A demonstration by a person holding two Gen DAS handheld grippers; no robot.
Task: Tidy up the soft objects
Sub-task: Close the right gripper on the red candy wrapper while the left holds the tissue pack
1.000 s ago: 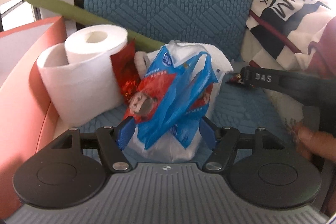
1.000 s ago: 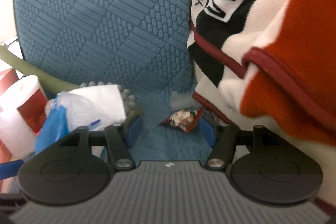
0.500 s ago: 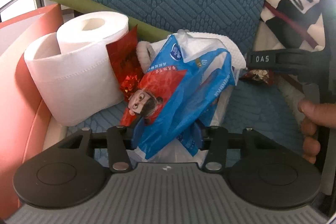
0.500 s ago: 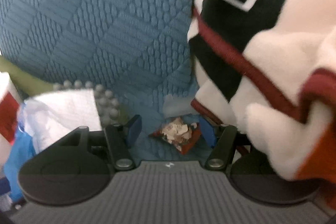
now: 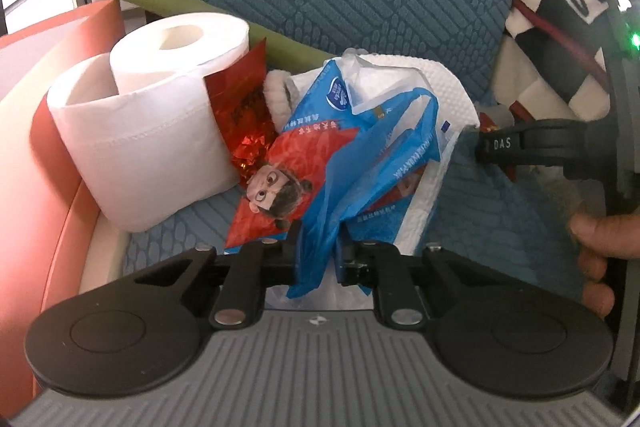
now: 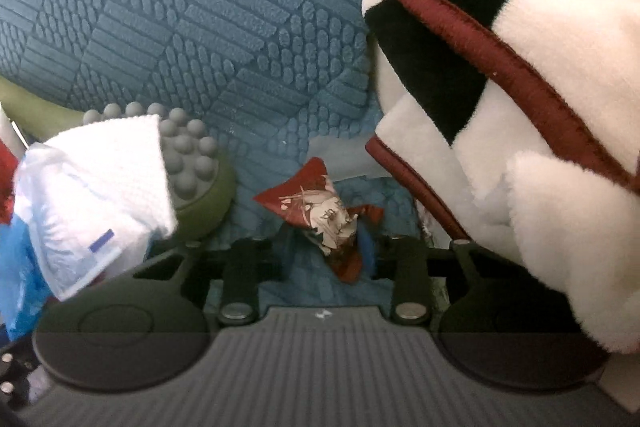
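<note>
A crumpled blue plastic tissue pack [image 5: 360,155] with a red cartoon print lies on the teal seat [image 5: 192,227]. My left gripper [image 5: 320,255] is closing on its lower blue fold, which is pinched between the fingers. In the right wrist view a small red snack wrapper [image 6: 316,207] lies on the seat between the fingers of my right gripper [image 6: 328,247]. Those jaws are closing; the right pad touches the wrapper and a gap remains on the left. The right gripper [image 5: 486,147] also shows from the left wrist, held by a hand [image 5: 600,239].
Two toilet paper rolls [image 5: 152,131] and a red foil packet [image 5: 240,99] stand left of the pack. A fleece blanket [image 6: 520,107] crowds the right. A green massage brush [image 6: 196,167] lies under a white paper towel [image 6: 108,171]. An orange wall [image 5: 36,167] borders the left.
The left jaws went from wide apart to pinching the blue pack. The right gripper came down and closer to the snack wrapper, and its jaws narrowed around it.
</note>
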